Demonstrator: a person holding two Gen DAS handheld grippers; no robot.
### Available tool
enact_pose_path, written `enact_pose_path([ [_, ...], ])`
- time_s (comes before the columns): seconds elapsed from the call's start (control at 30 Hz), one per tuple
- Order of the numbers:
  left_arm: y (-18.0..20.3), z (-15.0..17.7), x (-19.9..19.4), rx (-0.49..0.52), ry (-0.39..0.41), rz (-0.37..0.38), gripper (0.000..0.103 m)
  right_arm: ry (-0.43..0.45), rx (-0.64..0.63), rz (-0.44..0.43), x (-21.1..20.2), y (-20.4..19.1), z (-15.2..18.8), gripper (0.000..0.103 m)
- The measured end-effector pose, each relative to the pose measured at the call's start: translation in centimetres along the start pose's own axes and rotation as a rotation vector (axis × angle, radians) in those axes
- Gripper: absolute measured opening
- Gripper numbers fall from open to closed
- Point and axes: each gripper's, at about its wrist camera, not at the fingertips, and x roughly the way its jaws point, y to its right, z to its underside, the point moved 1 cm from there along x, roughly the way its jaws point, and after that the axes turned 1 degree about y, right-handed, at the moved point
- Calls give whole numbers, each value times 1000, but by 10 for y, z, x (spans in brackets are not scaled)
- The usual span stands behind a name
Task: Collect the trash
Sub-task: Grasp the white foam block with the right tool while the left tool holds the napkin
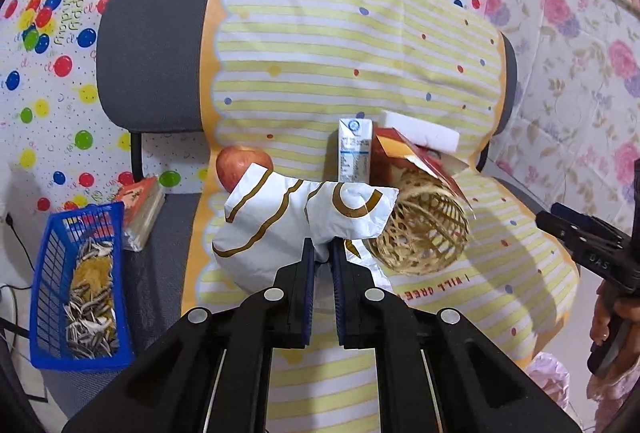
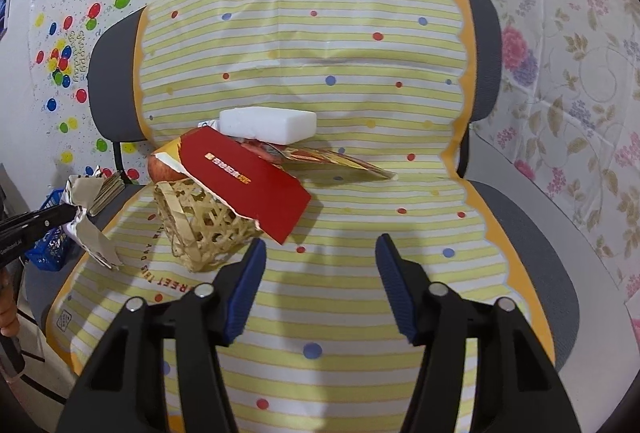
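My left gripper [image 1: 323, 247] is shut on a crumpled white wrapper with gold lines [image 1: 296, 217] and holds it above the striped chair cover; it also shows in the right wrist view [image 2: 86, 217]. A blue basket [image 1: 76, 285] holding seed shells and scraps stands at the left on the chair seat. My right gripper [image 2: 320, 253] is open and empty above the cover, just right of a woven bamboo ball [image 2: 204, 225]. A torn red carton [image 2: 244, 185] leans on the ball. A small milk carton [image 1: 354, 151] stands behind the wrapper.
A red apple [image 1: 240, 163] lies behind the wrapper. A white foam block [image 2: 268, 125] rests at the chair back, with a flat foil packet [image 2: 340, 159] beside it. A stack of cards [image 1: 142, 209] sits by the basket. Patterned plastic sheets cover the walls.
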Motion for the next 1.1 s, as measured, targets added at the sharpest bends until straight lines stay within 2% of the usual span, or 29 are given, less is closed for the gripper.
enact_pose_path([
  [0.1, -5, -12, 4, 0, 4, -6, 9, 16, -7, -43, 13, -5, -22, 52],
  [0.3, -16, -33, 15, 5, 22, -34, 9, 28, -22, -72, 55, -13, -62, 52],
  [0.43, -21, -41, 25, 7, 18, -43, 9, 10, -35, -79, 87, -18, -76, 48],
  [0.6, -27, -39, 30, -4, 9, -44, 9, -42, 38, -107, 121, -11, -82, 47],
  [0.63, -27, -38, 31, -4, 7, -45, 9, -50, 52, -122, 124, -9, -82, 42],
  [0.67, -27, -37, 31, -4, 3, -45, 9, -59, 66, -138, 125, -8, -82, 25],
  [0.77, -26, -36, 24, -3, 6, -44, 9, -9, 62, -133, 107, -11, -83, 22],
  [0.9, -18, -37, 1, 10, 42, -37, 9, 121, 74, -103, 39, -9, -86, 21],
  [1.0, -5, -32, -20, 34, 70, -16, 9, 152, 76, -84, -5, -7, -76, 22],
  [1.1, 13, -20, -39, 66, 79, 20, 9, 152, 74, -62, -46, -5, -49, 23],
])
